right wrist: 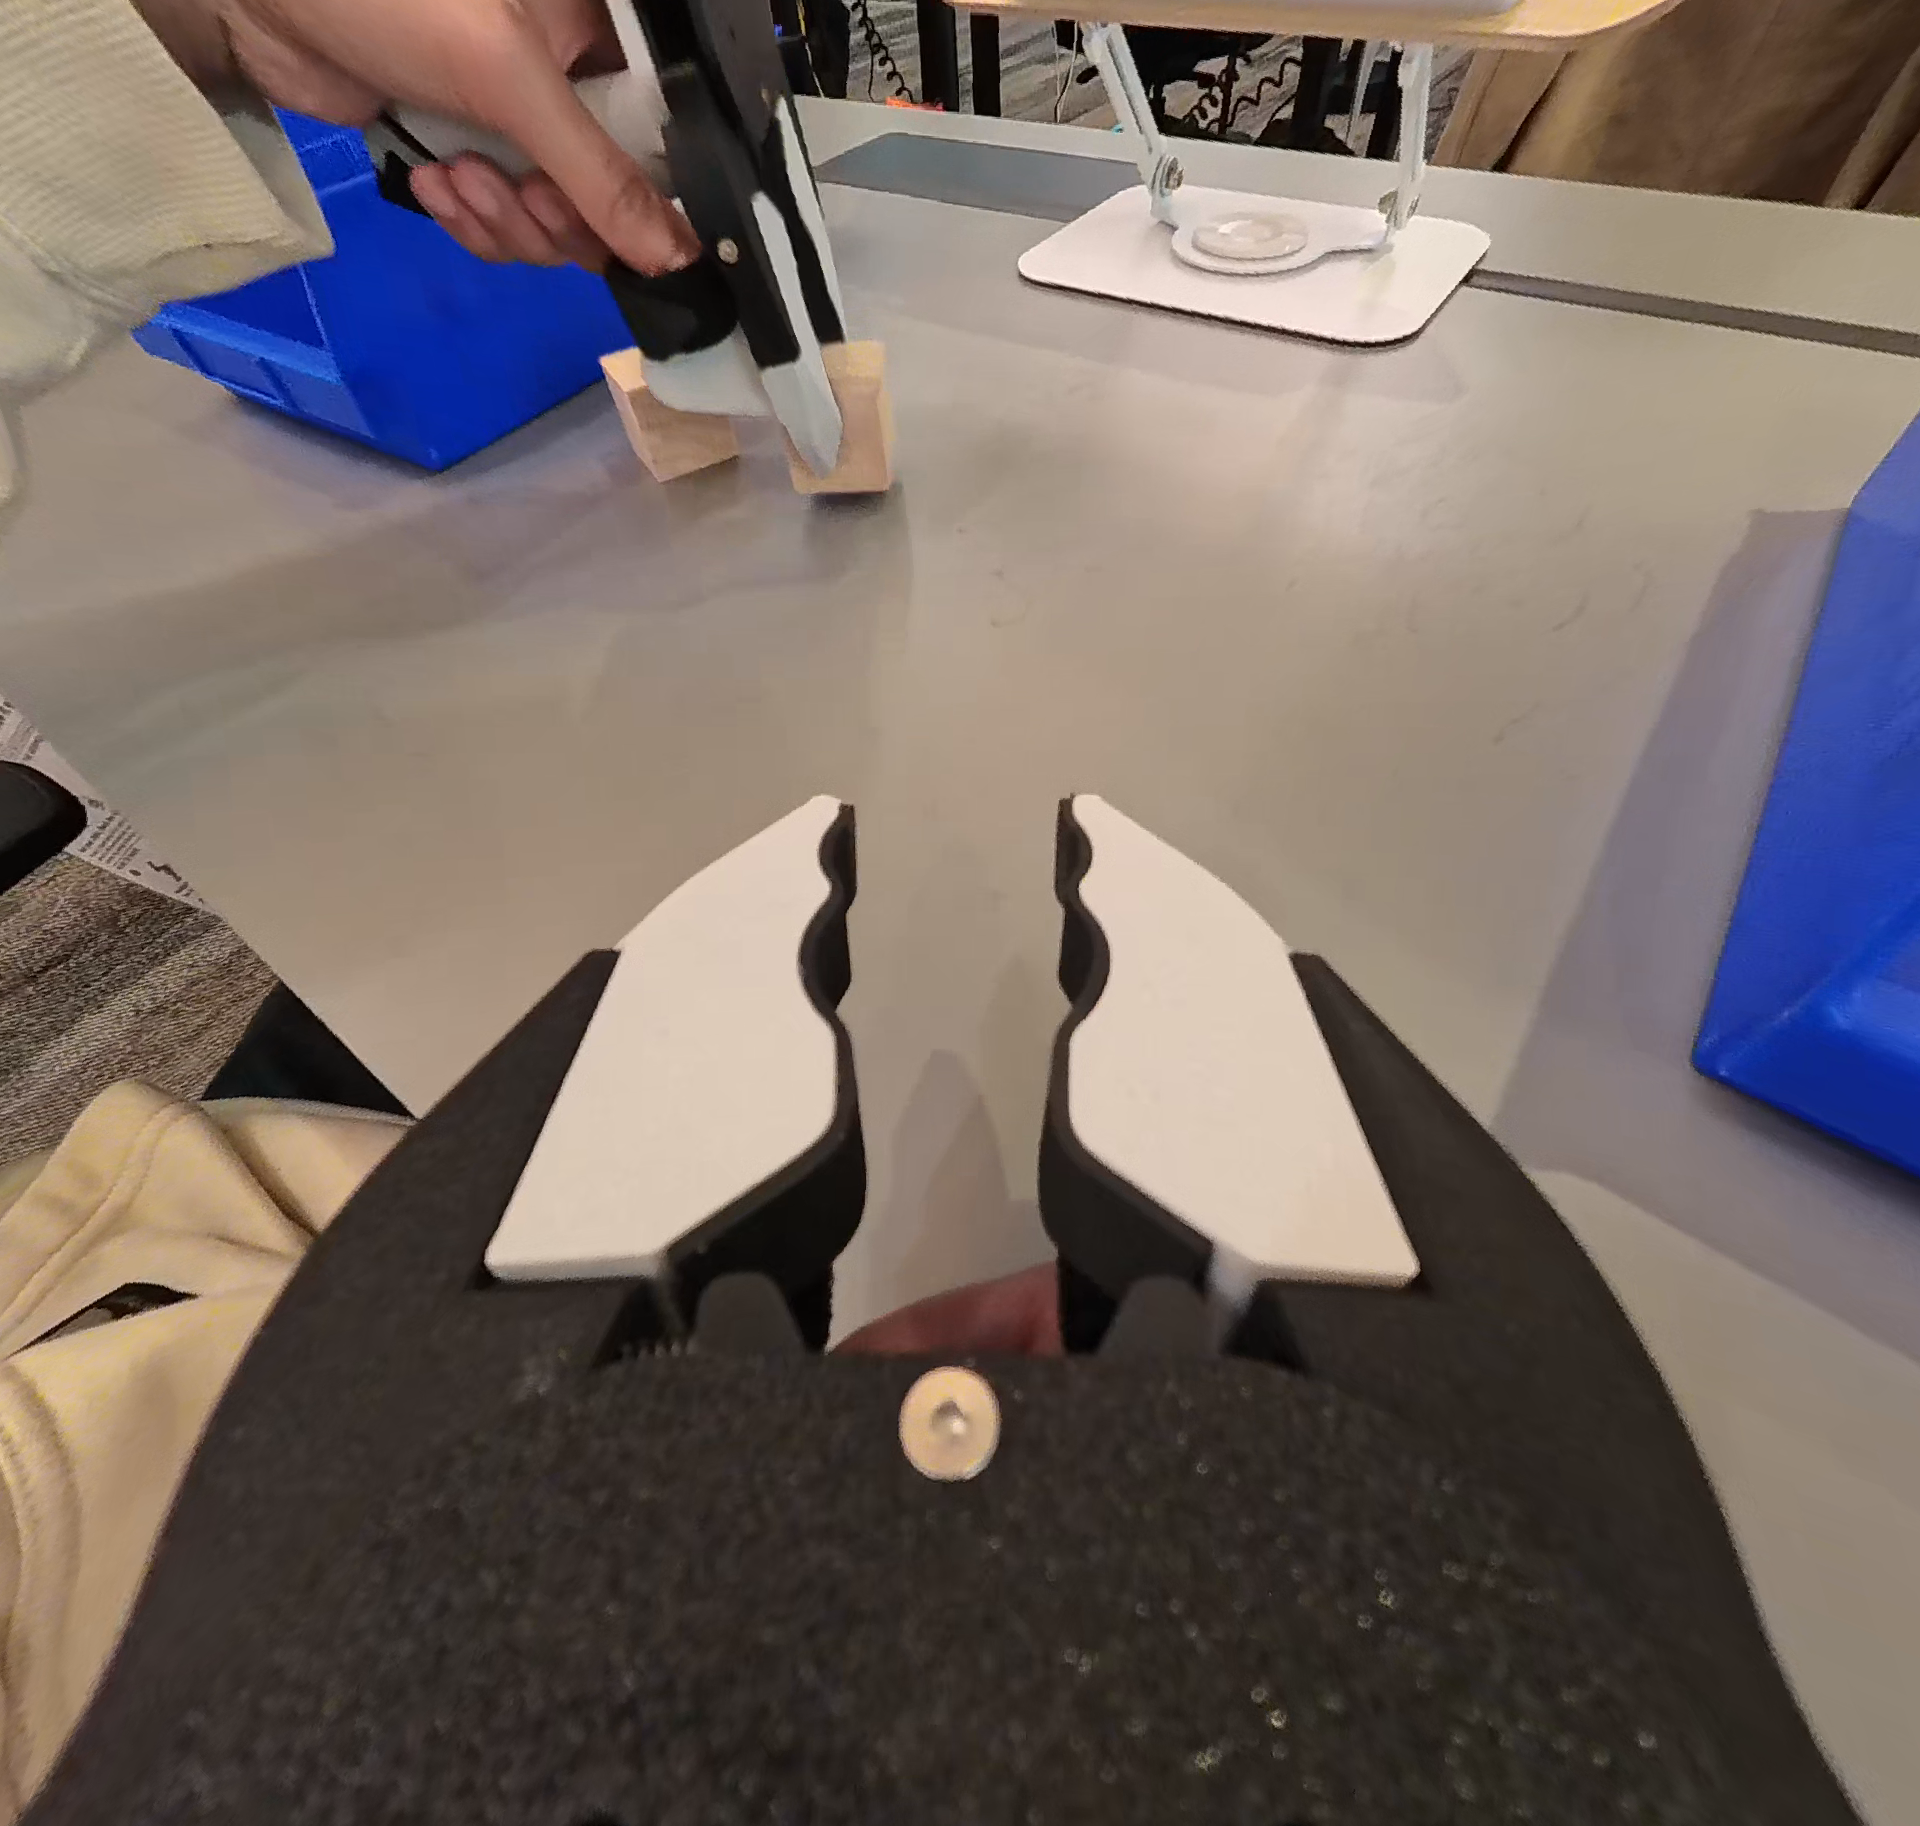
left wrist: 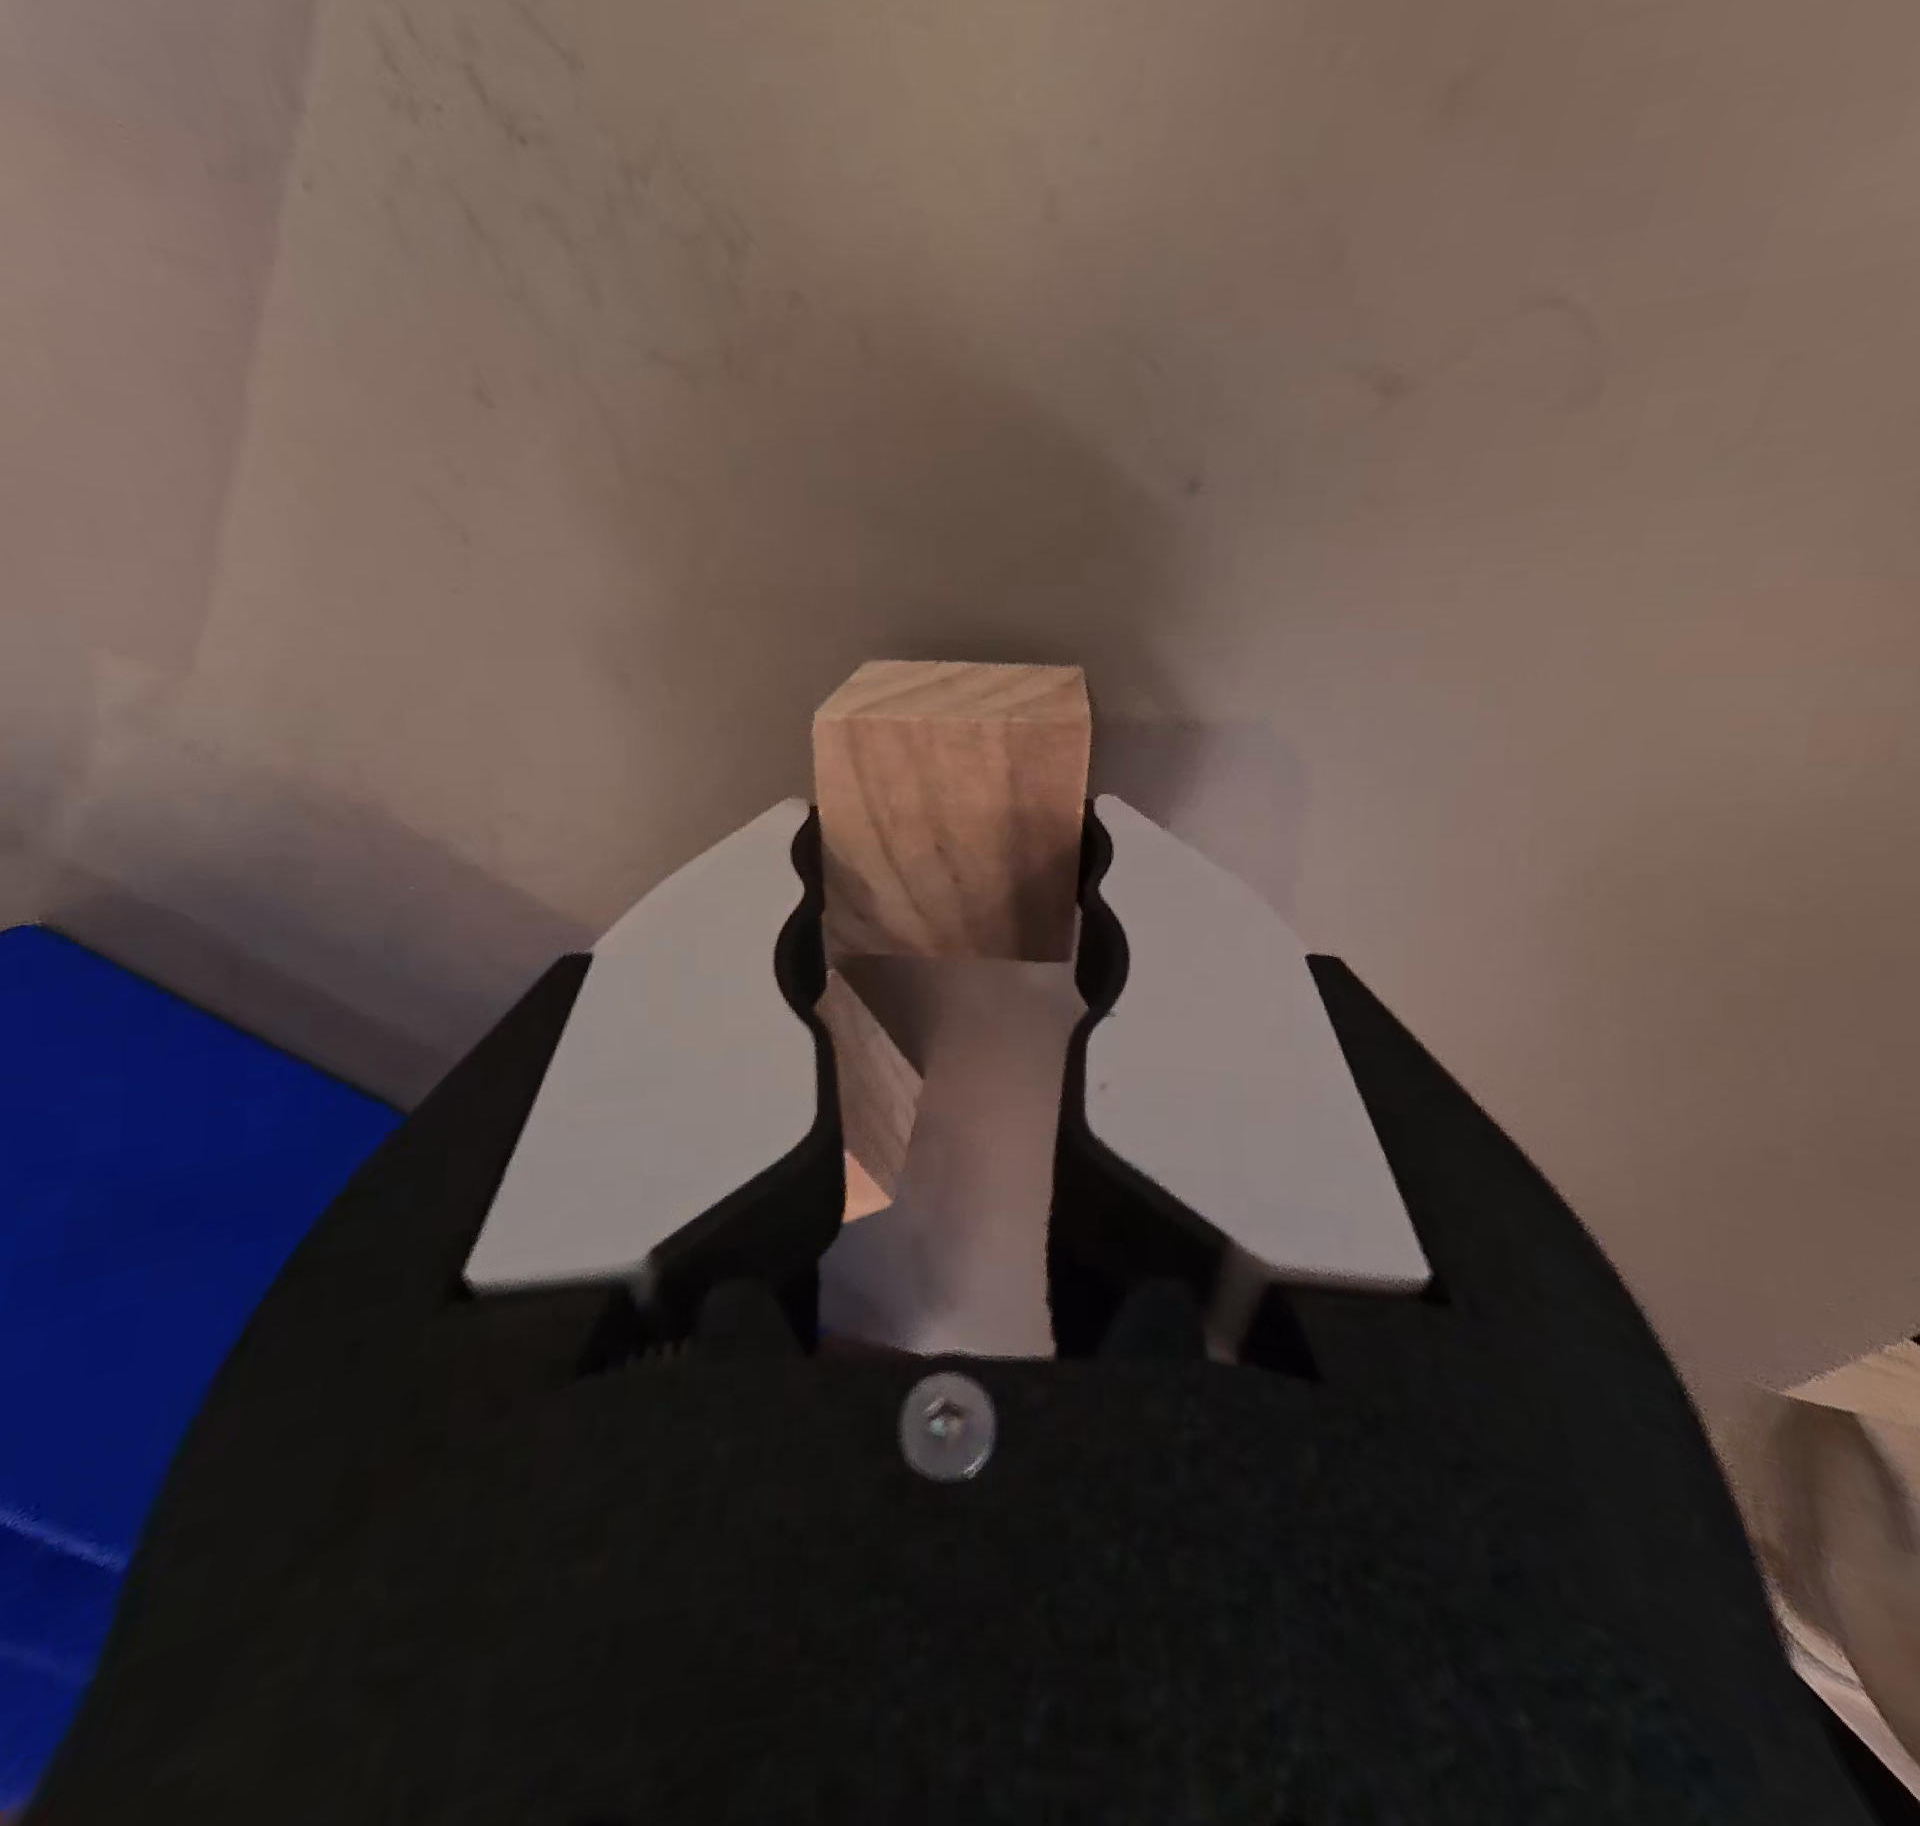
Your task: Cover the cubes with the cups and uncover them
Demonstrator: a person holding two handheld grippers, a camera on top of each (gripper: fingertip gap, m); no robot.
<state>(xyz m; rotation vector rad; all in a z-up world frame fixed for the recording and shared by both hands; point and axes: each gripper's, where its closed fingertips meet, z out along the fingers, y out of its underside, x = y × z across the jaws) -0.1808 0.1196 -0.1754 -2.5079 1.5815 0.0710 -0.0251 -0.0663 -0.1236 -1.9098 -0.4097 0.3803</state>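
Left gripper [left wrist: 951,877] is clenching a wooden cube [left wrist: 951,810] just beside the blue bin [right wrist: 395,342]; right gripper [right wrist: 956,903] is hovering released, nearer the viewer.

We find no writing, label, brand, number or sign that can be read in either view. At the left edge of the right wrist view a strip of printed paper [right wrist: 78,826] shows under the grey table [right wrist: 1143,633], its print too small and blurred to read.
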